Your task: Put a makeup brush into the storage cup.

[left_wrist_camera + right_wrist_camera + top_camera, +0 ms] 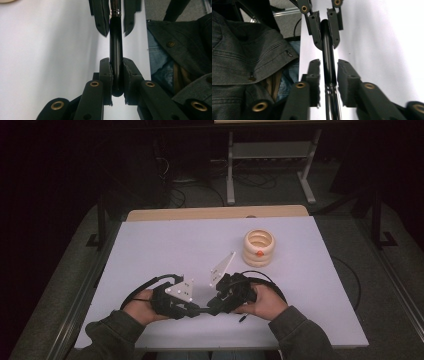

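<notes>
Black pen [116, 50] spanning two facing claws, low over the near edge of the white tabletop [165, 245].

Left claw [117, 75] clamped on the pen's rounded black end, pads pressed against both sides. Right claw [329, 75] parted around the pen's other end near the metal band, a gap visible on each side, pads off the barrel. Pen level between the two hands in the high view. Farther back to the right, well apart, a stack of cream rings [259, 247] with an orange dot.
</notes>
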Demonstrator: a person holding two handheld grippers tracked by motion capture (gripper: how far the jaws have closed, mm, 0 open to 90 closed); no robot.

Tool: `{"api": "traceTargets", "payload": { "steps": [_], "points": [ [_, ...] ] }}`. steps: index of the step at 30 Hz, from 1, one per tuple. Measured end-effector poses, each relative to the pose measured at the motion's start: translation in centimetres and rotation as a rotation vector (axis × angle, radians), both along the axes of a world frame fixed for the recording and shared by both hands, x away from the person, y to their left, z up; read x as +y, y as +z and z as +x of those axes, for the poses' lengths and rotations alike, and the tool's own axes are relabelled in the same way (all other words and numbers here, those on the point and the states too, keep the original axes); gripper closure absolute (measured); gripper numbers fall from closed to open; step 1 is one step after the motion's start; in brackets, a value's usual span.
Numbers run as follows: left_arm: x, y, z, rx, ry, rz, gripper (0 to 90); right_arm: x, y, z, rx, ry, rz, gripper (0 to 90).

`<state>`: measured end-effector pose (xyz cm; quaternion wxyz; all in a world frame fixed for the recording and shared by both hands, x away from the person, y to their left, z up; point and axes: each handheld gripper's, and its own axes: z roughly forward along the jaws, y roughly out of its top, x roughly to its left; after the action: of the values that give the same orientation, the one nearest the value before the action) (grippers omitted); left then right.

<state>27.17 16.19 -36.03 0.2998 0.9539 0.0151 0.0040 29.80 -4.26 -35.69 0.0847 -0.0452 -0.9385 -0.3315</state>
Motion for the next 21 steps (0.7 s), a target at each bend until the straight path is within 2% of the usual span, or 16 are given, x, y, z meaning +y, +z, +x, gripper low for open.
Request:
{"api": "traceTargets", "payload": {
  "steps": [1, 3, 7, 12, 16, 19, 21],
  "points": [
    [0.1, -0.1, -0.1, 0.003, 0.007, -0.005, 79.3, -0.2, 0.0, 0.0, -0.013, -0.004, 0.009, 68.6],
    [0.3, -0.2, -0.1, 0.002, 0.013, -0.012, 79.3, -0.8, 0.0, 0.0, 0.008, -0.015, 0.021, 66.3],
    [0.8, -0.1, 0.0, 0.008, 0.024, -0.029, 79.3, -1.8, -0.3, 0.0, 0.01, -0.033, 0.03, 64.1],
    [1.2, 0.1, -0.1, 0.005, 0.023, -0.045, 79.3, -2.5, -0.7, 0.0, 0.003, -0.05, 0.026, 64.1],
    [1.4, 0.2, -0.1, 0.01, 0.021, -0.062, 79.3, -2.7, -1.0, 0.1, 0.004, -0.044, 0.025, 69.1],
    [1.6, 0.2, 0.1, 0.023, 0.017, -0.086, 79.3, -2.8, -0.9, 0.2, 0.02, -0.027, 0.033, 73.6],
    [1.6, 0.2, 0.0, 0.023, 0.005, -0.087, 79.2, -2.9, -0.8, 0.2, 0.04, -0.011, 0.044, 75.5]
  ]
}}
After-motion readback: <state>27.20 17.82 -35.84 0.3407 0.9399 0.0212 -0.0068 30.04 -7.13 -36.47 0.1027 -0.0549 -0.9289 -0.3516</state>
